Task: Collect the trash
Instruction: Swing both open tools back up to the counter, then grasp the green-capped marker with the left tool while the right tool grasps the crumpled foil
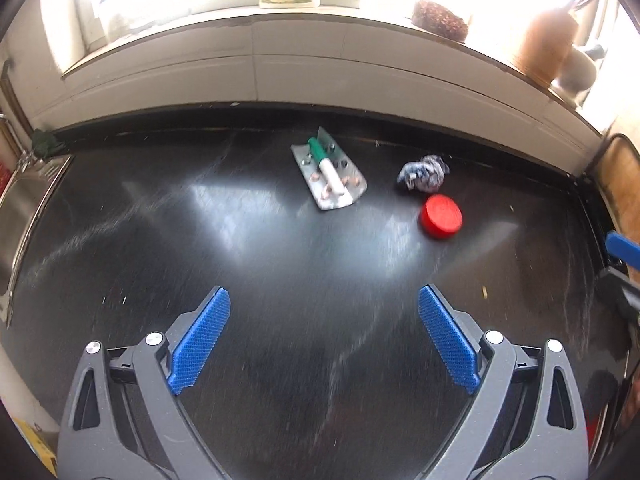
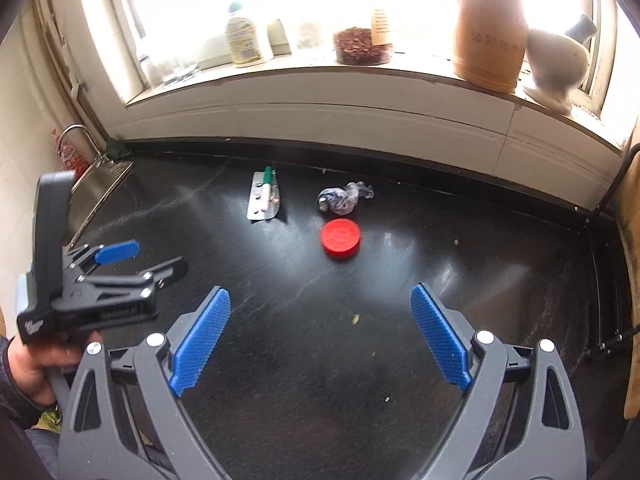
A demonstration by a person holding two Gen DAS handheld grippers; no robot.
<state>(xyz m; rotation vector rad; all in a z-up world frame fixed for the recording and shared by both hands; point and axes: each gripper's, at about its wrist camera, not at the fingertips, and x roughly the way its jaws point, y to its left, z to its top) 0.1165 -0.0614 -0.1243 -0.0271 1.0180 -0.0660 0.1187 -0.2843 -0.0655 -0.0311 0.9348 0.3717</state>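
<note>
Three bits of trash lie near the back of a black countertop (image 1: pixel 280 272): a torn silver blister pack with a green and white marker on it (image 1: pixel 329 174) (image 2: pixel 265 196), a crumpled blue-white wrapper (image 1: pixel 423 173) (image 2: pixel 344 197), and a red round lid (image 1: pixel 441 216) (image 2: pixel 340 237). My left gripper (image 1: pixel 324 340) hovers open over bare counter, well short of them; it also shows at the left of the right wrist view (image 2: pixel 156 260), held by a hand. My right gripper (image 2: pixel 320 340) is open too, with nothing between its blue pads (image 2: pixel 200 344).
A steel sink (image 2: pixel 100 184) with a tap sits at the counter's left end. The windowsill (image 2: pixel 360 72) behind holds a bottle, a bowl of dried bits, a wooden jar (image 2: pixel 490 32) and a white vase. A wooden board (image 2: pixel 632 280) stands at the right edge.
</note>
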